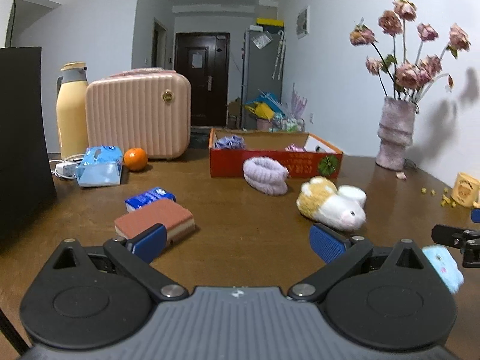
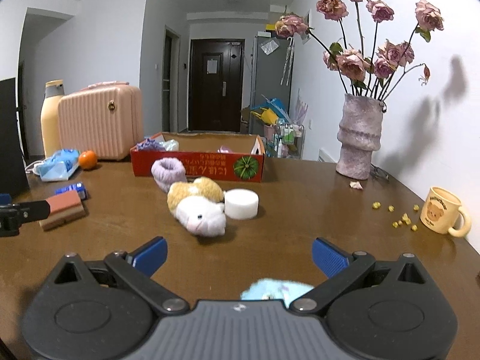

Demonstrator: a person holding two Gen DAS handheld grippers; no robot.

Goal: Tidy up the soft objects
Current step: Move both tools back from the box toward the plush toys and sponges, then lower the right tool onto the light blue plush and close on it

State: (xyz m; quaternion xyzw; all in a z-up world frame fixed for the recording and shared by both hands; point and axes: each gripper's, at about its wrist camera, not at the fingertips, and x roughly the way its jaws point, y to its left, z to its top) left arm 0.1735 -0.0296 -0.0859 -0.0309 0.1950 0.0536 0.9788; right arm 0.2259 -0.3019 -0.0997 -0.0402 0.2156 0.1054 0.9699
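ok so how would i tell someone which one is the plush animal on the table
Find the red cardboard box in the middle of the brown table. Just in front of it lies the plush animal, between a lilac fuzzy roll and a white foam disc. Only it has a face: white head, black eye, tan back.

Pink case (image 1: 138, 113), orange (image 1: 135, 158), vase (image 2: 358, 136), mug (image 2: 444, 214), perhaps crumbs (image 2: 402, 219).

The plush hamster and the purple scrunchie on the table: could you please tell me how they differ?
The plush hamster is white and tan with a face; the purple scrunchie is one pale colour, a ribbed ring with an open middle. The hamster lies nearer the grippers, beside a white foam disc; the scrunchie sits right in front of the red box. Both are soft, on the table and not in the box.
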